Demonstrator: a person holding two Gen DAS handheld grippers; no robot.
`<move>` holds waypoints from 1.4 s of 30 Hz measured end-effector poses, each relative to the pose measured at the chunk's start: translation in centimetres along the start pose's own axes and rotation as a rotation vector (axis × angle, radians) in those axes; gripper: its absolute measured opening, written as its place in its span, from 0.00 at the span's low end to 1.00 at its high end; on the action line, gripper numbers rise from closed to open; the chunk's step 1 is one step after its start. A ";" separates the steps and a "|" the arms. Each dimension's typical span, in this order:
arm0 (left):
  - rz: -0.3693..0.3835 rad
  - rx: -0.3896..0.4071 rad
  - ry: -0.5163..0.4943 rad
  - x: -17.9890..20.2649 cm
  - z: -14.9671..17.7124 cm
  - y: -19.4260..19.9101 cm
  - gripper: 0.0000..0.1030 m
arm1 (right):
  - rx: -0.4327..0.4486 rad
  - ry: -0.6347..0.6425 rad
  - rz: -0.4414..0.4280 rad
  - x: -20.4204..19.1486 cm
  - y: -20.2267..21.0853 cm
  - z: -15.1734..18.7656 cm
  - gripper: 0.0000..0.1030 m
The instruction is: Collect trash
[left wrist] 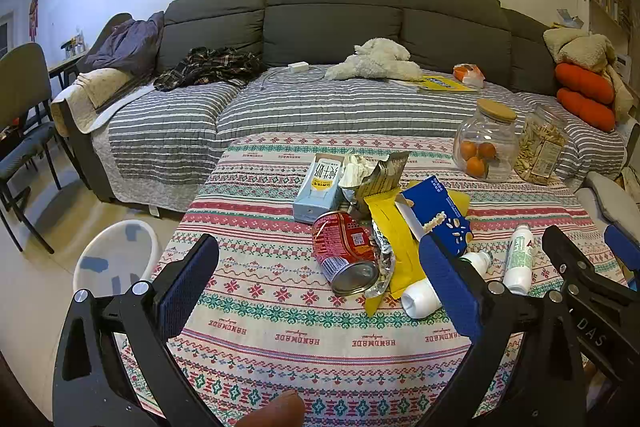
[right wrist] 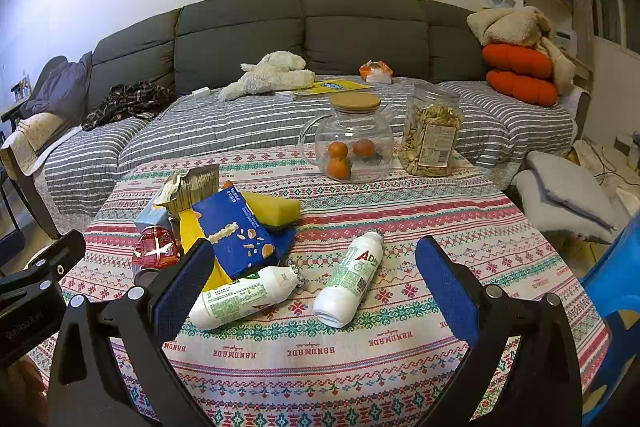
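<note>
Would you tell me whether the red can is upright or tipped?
Tipped: the red can lies on its side on the tablecloth, its round metal end facing the camera.

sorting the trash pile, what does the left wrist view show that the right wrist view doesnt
Only the left wrist view: the white bin on the floor and the milk carton's printed face. Only the right wrist view: the blue plastic chair. Both: red can, blue box, two white bottles, glass jar, both grippers open.

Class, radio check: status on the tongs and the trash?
Left tongs open, empty. Right tongs open, empty. Trash pile, red can, two white bottles lying on table. Nothing in the way.
</note>
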State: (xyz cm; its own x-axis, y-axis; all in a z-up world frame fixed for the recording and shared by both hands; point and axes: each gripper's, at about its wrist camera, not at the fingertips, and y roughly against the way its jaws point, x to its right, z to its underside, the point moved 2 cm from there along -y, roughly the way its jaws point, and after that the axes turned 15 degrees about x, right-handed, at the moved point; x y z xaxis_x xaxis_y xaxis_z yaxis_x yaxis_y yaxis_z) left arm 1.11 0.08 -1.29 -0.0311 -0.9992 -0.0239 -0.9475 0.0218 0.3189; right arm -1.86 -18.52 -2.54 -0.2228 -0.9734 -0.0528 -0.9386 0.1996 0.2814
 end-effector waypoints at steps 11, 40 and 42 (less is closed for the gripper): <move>-0.004 -0.001 0.000 -0.2 0.0 0.1 0.93 | -0.002 0.003 0.002 0.0 0.0 0.0 0.95; 0.175 -0.306 0.076 1.6 2.6 -5.4 0.93 | -0.268 -0.123 0.085 6.3 -3.7 -0.6 0.95; 0.189 -0.326 0.105 2.2 2.4 -5.9 0.93 | -0.297 -0.138 0.084 7.4 -4.7 -1.4 0.95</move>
State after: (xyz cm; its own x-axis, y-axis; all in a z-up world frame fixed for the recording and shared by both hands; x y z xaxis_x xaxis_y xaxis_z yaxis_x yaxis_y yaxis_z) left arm 5.90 -2.15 -5.56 -0.1472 -0.9768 0.1557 -0.7769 0.2116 0.5930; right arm 1.30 -26.78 -2.92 -0.3489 -0.9265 -0.1407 -0.8019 0.2174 0.5565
